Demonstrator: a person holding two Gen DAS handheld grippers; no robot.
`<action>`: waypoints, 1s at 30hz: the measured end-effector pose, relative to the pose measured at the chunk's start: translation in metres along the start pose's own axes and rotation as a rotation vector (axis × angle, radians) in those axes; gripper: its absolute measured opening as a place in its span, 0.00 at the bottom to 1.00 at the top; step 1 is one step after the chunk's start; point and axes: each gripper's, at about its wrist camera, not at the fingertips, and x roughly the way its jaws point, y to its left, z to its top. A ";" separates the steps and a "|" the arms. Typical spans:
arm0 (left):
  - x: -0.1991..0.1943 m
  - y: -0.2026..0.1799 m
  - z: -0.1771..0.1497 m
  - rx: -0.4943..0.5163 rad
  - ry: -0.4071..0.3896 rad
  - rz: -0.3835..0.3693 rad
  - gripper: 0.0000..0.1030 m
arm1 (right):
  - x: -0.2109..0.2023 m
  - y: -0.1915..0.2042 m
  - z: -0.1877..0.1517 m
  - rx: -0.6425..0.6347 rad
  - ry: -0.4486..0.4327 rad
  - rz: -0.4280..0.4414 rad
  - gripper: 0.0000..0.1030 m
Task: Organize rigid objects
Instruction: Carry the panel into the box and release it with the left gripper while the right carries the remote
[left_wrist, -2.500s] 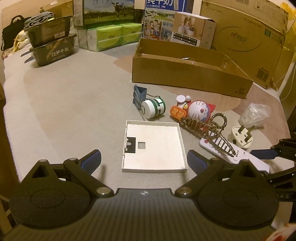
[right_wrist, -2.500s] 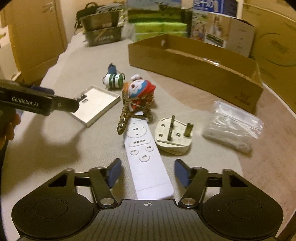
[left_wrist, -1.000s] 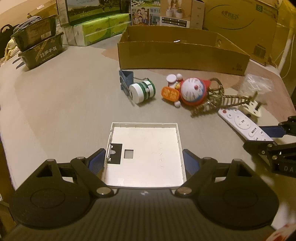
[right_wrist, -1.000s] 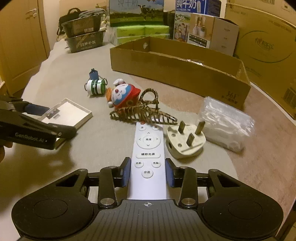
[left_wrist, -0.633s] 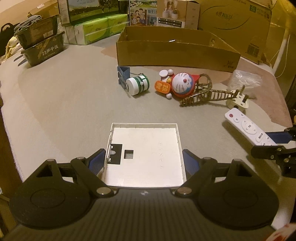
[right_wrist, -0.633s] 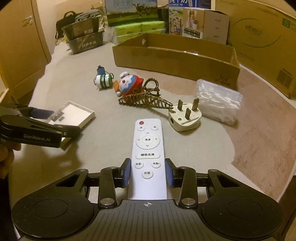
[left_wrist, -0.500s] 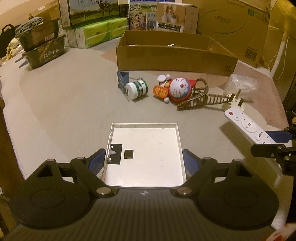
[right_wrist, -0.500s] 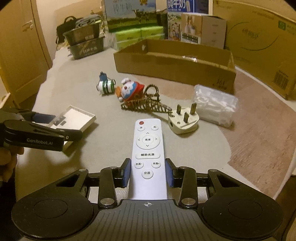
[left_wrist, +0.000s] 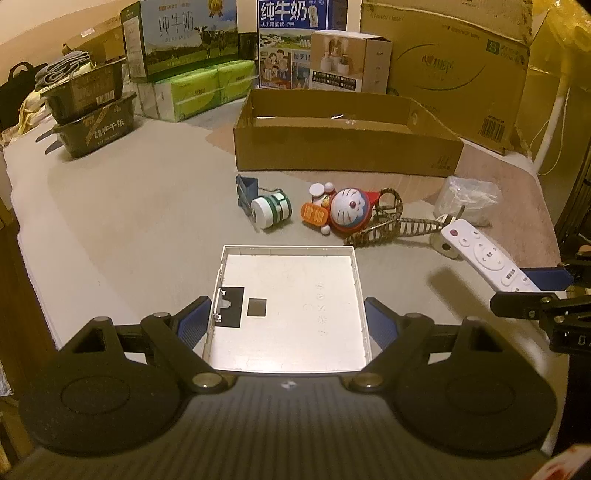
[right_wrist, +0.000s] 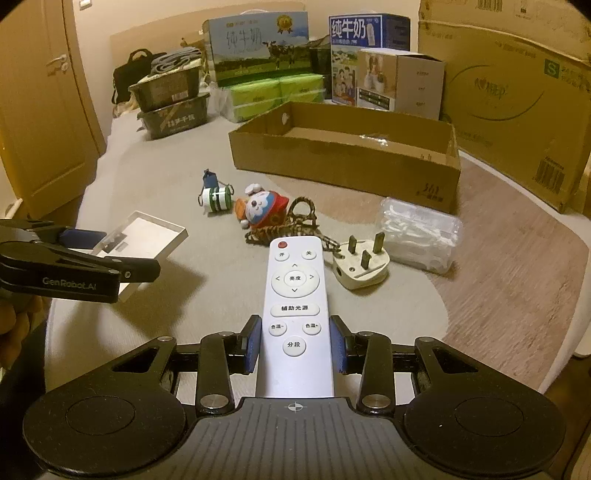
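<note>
You held the white remote (right_wrist: 294, 314) in your right gripper (right_wrist: 294, 345), its blue pads pressed flat against the two long edges near the button end closest to you, the red power button pointing toward the cardboard box (right_wrist: 343, 155). The remote looked lifted clear of the grey mat (right_wrist: 155, 192), well short of the box. It read as light, stiff plastic with smooth, slippery sides; gripped so far back, the long front end could tip down, so a hold nearer the middle would likely have sat steadier.

Your left gripper (left_wrist: 288, 319) was closed across the white square tray (left_wrist: 288, 306), one pad on each side wall, at the tray's near half, also well short of the box. The tray appeared thin-walled and light, and likely to flex or crack under a hard squeeze; the side walls were the sensible place to hold it.

Between you and the box, the other pieces lay on the mat: a green-and-white spool (left_wrist: 271, 212) with a blue clip (left_wrist: 246, 190) touching it, a round cartoon toy (left_wrist: 349, 210), a brown hair claw (left_wrist: 388, 225) against the toy, a white wall plug (right_wrist: 362, 264) just beside the claw, and a clear plastic packet (right_wrist: 419, 230) nearest the box's right corner. Whether the box held anything could not be told for sure.
</note>
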 end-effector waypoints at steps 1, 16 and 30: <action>0.000 0.000 0.001 0.000 -0.002 0.000 0.83 | 0.000 -0.001 0.001 0.001 -0.001 0.001 0.38; 0.010 -0.004 0.075 0.007 -0.093 -0.057 0.83 | -0.004 -0.037 0.058 0.082 -0.084 -0.007 0.38; 0.083 0.003 0.184 0.033 -0.137 -0.062 0.83 | 0.051 -0.098 0.163 0.111 -0.148 -0.042 0.38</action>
